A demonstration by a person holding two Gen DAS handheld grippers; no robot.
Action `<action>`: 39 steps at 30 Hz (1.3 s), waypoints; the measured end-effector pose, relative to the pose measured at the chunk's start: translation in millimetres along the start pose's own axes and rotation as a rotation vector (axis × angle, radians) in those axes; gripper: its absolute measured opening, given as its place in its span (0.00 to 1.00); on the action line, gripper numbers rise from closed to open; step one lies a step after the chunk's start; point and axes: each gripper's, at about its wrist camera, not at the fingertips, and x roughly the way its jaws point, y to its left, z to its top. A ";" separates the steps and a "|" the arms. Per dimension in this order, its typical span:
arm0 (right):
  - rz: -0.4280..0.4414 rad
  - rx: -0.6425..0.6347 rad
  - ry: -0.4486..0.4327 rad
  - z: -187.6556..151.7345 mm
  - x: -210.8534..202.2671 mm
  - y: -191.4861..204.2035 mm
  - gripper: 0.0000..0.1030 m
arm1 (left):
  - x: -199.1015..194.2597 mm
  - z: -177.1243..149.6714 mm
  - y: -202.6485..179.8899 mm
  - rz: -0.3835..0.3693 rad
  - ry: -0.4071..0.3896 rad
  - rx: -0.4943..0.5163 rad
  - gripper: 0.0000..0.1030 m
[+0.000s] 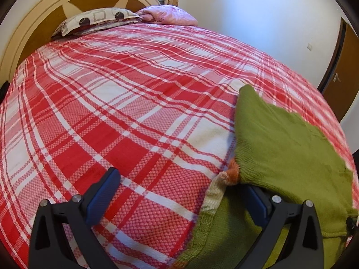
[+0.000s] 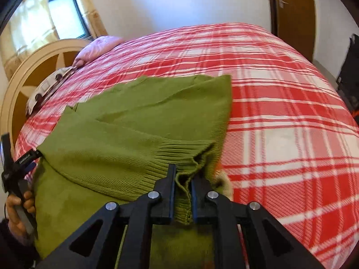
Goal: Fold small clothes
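A small green knitted sweater (image 2: 139, 130) with a cream and orange striped cuff (image 1: 226, 179) lies partly folded on the red and white plaid bedspread (image 1: 125, 103). My right gripper (image 2: 182, 179) is shut on the sweater's ribbed green hem and holds it lifted over the rest of the garment. My left gripper (image 1: 179, 192) is open and empty at the sweater's left edge (image 1: 280, 148); its right finger (image 1: 258, 204) lies under a fold of green fabric, its left finger over bare bedspread. The left gripper also shows in the right wrist view (image 2: 24, 161), at the sweater's far-left corner.
A patterned pillow (image 1: 98, 20) and a pink quilt (image 1: 168, 15) lie by the cream and brown headboard (image 1: 33, 29). A white wall and a brown door (image 2: 294, 6) stand beyond the bed. A dark object (image 2: 350, 67) stands at the far right.
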 end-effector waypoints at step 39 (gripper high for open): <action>0.131 0.102 -0.069 -88.1 -102.4 13.8 0.18 | -68.3 0.7 16.1 -0.034 -0.116 0.352 1.00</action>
